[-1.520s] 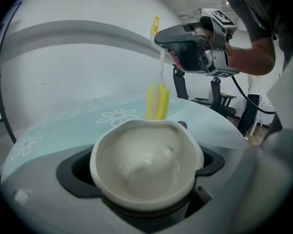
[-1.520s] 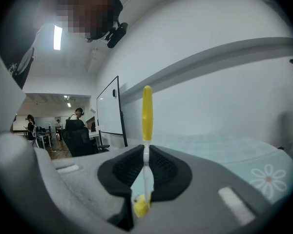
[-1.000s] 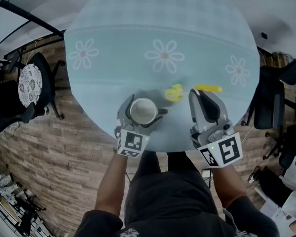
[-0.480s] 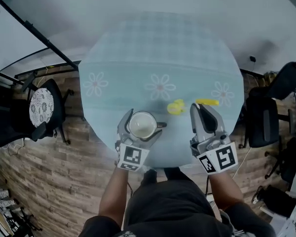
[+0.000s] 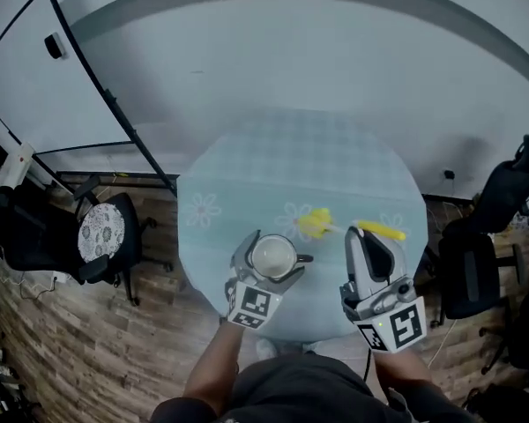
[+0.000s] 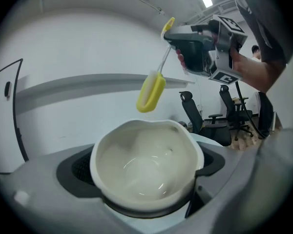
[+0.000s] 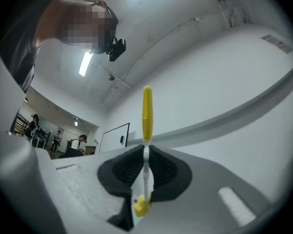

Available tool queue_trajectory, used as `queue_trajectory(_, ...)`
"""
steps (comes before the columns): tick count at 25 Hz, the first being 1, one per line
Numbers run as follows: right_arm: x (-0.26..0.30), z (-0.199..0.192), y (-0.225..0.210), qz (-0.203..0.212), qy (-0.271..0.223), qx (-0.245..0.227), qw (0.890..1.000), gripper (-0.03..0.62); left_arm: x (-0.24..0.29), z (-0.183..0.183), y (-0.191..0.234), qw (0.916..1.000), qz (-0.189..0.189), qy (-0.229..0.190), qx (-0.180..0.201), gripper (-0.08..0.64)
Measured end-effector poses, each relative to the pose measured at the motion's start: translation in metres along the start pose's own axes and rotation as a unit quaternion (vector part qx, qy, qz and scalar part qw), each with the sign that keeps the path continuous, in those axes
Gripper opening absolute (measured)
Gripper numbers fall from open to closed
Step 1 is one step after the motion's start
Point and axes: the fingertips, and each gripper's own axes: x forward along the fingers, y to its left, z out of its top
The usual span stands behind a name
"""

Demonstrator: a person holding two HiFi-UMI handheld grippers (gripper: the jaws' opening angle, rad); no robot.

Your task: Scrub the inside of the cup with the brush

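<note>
Cup point(image 6: 146, 165) clamped in my left gripper point(image 5: 273, 256), over the near side of the table point(image 5: 300, 157).
My right gripper point(image 5: 367, 236) pinched the brush point(image 6: 150, 91) by its stem; the yellow head hung just beyond the cup's rim, axis slanting down toward the mouth.

Round table point(image 5: 322, 148) under pale blue, daisy-printed cloth point(image 5: 238, 179). Off its left edge, black chair point(image 5: 101, 234) with patterned seat. Off its right edge, more black chairs point(image 5: 470, 276). Wooden floor point(image 5: 115, 351) below.
</note>
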Motion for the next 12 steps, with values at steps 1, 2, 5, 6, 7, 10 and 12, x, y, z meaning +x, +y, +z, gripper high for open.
queue_trajectory(1,0.0,0.012,0.007,0.009,-0.012,0.003,1.0,0.035,-0.002,0.006,0.0,1.0,0.001,-0.001,0.005,0.568)
queue_trajectory(2,-0.001,0.021,0.015,0.02,-0.022,0.007,1.0,0.035,-0.002,0.012,0.002,0.9999,0.003,-0.002,0.01,0.568)
queue_trajectory(5,-0.003,0.038,0.038,0.055,-0.039,0.024,0.997,0.035,-0.003,0.026,0.008,0.9997,0.009,-0.007,0.02,0.568)
queue_trajectory(6,-0.006,0.04,0.047,0.068,-0.038,0.028,0.997,0.035,-0.004,0.029,0.007,0.9997,0.009,-0.008,0.021,0.568)
queue_trajectory(7,-0.009,0.042,0.056,0.08,-0.036,0.03,0.996,0.035,-0.006,0.03,0.005,0.9997,0.009,-0.007,0.021,0.568)
queue_trajectory(10,-0.012,0.037,0.078,0.105,-0.024,0.024,0.994,0.035,-0.01,0.035,0.001,0.9996,0.011,-0.008,0.023,0.568)
queue_trajectory(12,-0.013,0.031,0.084,0.111,-0.016,0.023,0.993,0.035,-0.013,0.038,-0.001,0.9995,0.013,-0.01,0.026,0.568)
